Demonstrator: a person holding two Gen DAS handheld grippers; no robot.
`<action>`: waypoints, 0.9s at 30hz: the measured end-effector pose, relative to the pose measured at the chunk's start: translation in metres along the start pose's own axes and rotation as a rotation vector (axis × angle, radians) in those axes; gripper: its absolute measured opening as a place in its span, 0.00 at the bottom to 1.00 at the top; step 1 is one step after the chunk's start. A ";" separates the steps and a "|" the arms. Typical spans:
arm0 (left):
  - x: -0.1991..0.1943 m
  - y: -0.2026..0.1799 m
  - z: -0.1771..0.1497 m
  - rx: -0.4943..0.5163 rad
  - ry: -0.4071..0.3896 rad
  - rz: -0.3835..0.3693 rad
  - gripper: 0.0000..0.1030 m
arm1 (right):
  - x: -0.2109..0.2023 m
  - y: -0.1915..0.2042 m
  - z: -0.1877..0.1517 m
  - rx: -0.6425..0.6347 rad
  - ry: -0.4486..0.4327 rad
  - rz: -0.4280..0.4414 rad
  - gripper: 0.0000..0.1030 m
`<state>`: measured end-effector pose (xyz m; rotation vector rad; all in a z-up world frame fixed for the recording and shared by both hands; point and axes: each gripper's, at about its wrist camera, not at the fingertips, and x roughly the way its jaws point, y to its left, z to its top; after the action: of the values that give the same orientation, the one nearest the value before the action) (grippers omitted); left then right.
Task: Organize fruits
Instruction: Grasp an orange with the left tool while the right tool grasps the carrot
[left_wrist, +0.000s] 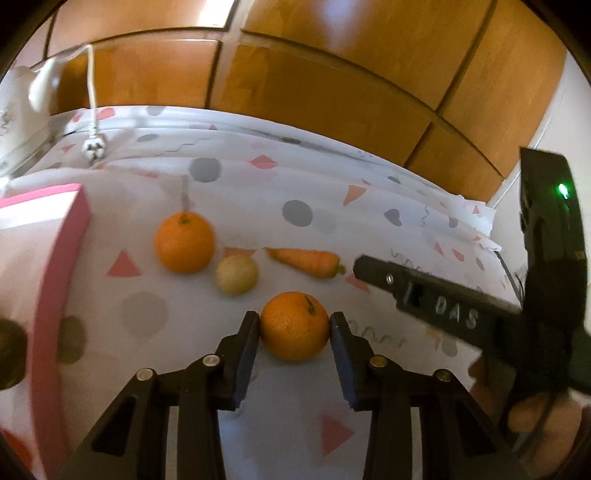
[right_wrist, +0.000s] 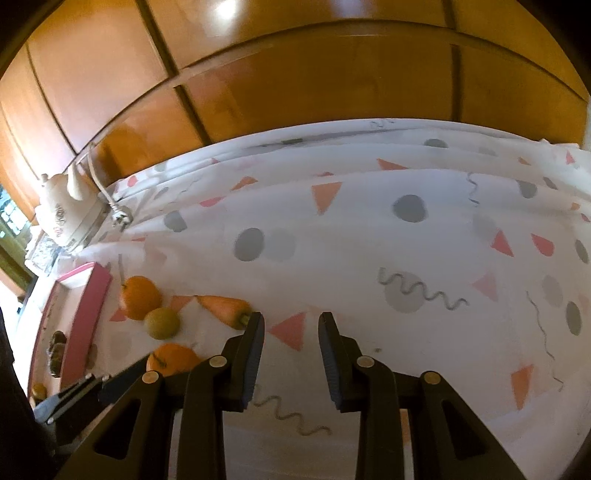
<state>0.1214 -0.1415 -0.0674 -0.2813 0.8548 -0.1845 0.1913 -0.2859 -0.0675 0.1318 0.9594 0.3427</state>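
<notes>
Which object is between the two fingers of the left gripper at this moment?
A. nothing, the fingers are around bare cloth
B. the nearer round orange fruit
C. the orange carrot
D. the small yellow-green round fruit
B: in the left wrist view the nearer round orange fruit sits between the two fingers of the left gripper, while the orange carrot and the small yellow-green round fruit lie farther away on the patterned cloth.

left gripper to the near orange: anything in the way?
Nothing visible. The near orange already sits between the left gripper's fingertips, pads at both its sides. The yellow fruit, carrot and far orange lie beyond it.
</notes>
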 end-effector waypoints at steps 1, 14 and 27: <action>-0.002 0.001 -0.002 0.000 0.000 0.002 0.38 | 0.000 0.001 0.000 -0.006 0.002 0.011 0.30; -0.023 0.034 -0.016 0.001 -0.031 0.020 0.38 | 0.035 0.044 0.012 -0.232 0.093 0.021 0.42; -0.021 0.038 -0.012 -0.014 -0.019 0.007 0.38 | 0.028 0.061 -0.003 -0.406 0.123 -0.085 0.23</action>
<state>0.1001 -0.1021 -0.0717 -0.2930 0.8381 -0.1691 0.1896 -0.2190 -0.0755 -0.3020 0.9946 0.4641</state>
